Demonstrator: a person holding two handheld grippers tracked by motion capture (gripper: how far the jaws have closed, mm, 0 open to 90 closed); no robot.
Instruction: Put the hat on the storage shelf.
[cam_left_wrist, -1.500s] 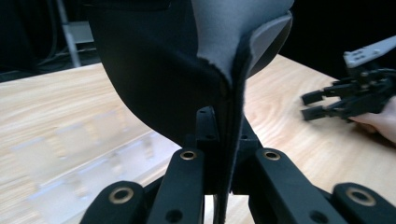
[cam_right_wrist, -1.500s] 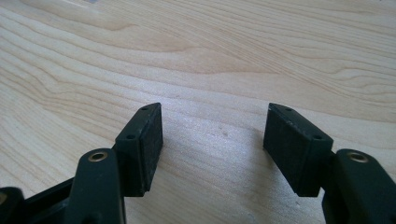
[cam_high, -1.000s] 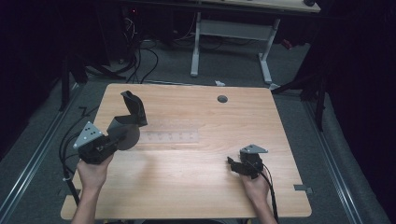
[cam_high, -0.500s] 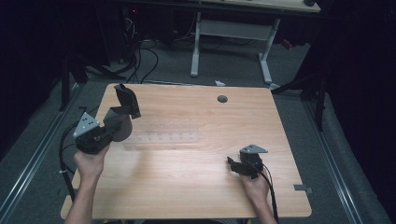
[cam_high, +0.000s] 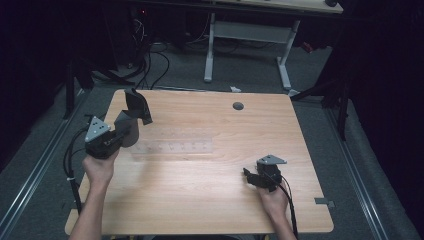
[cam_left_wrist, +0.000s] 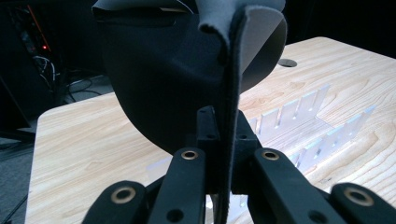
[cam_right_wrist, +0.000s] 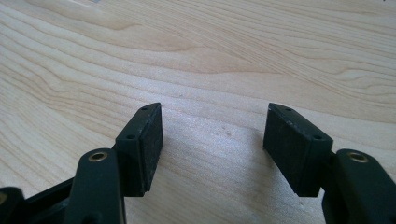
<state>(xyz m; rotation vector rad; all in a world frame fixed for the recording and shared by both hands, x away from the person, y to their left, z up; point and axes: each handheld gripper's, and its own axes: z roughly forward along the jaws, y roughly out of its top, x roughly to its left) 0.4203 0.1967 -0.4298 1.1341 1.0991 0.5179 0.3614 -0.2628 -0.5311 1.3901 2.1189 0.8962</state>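
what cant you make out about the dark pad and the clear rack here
- Dark pad: left gripper view, top cut by the frame edge, so full shape unclear.
- Clear slotted rack: high view, too faint to count slots; left end hidden behind the left gripper.
- Rack's near part: left gripper view, behind the jaws.

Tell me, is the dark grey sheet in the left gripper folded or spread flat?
Folded: the dark grey sheet curls over, its edge pinched in the left gripper, lifted off the table.

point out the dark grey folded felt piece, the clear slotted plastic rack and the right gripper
dark grey folded felt piece (cam_left_wrist: 163, 88), left gripper view, curved outer face
clear slotted plastic rack (cam_high: 172, 147), high view, middle
right gripper (cam_right_wrist: 212, 140), right gripper view, between fingertips
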